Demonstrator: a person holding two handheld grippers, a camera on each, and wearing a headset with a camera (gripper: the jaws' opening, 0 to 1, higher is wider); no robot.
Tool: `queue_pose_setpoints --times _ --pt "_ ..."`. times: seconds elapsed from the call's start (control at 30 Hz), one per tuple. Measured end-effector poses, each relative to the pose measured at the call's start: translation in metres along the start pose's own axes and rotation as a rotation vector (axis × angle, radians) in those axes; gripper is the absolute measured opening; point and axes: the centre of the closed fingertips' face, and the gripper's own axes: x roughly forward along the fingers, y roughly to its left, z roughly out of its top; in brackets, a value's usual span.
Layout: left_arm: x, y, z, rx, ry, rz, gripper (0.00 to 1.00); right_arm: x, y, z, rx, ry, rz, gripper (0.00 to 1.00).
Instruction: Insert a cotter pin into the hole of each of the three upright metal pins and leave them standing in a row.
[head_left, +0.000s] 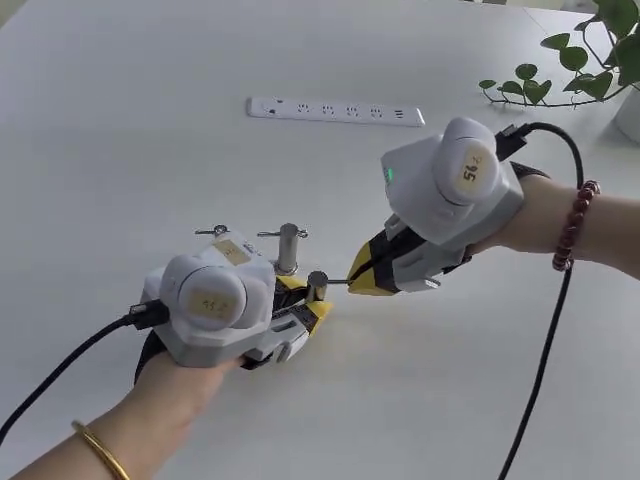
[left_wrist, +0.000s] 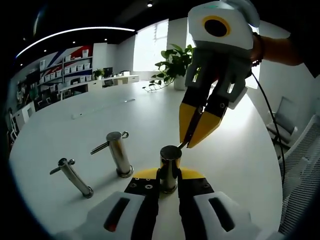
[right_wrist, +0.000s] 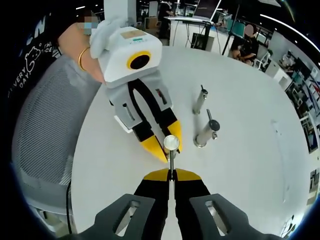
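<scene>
Between the left gripper's (left_wrist: 169, 176) closed jaws stands the third metal pin (left_wrist: 170, 157), rigid, smooth and probably slippery, so it is best held low on its shaft. Just ahead, the right gripper (right_wrist: 171, 174) pinches the thin, easily bent cotter pin (right_wrist: 171, 160) by its tail, its tip beside the pin's top.

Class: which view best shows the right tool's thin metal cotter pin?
The right gripper view: the thin metal cotter pin runs from the shut right tool to the short silver metal pin. Head view shows a faint line; left gripper view, just its tip.
</scene>
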Motion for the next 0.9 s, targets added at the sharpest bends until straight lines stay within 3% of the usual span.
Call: queue_pose_setpoints --times 0.43,0.57,0.73,0.9 --pt "0.001 0.000 -0.001 -0.004 -0.004 0.007 0.12 0.010 -0.003 0.006 0.008 -0.020 -0.001 0.00" --pt "0.002 0.000 -0.001 -0.007 -0.005 0.012 0.12 0.011 -0.005 0.008 0.065 -0.030 -0.007 0.00" --pt "0.003 0.000 -0.001 -0.012 -0.006 0.019 0.12 0.006 -0.007 0.009 0.084 -0.030 -0.025 0.07" --pt "0.003 0.000 -0.001 -0.014 -0.005 0.017 0.12 -0.001 -0.004 0.005 0.095 -0.031 -0.034 0.06"
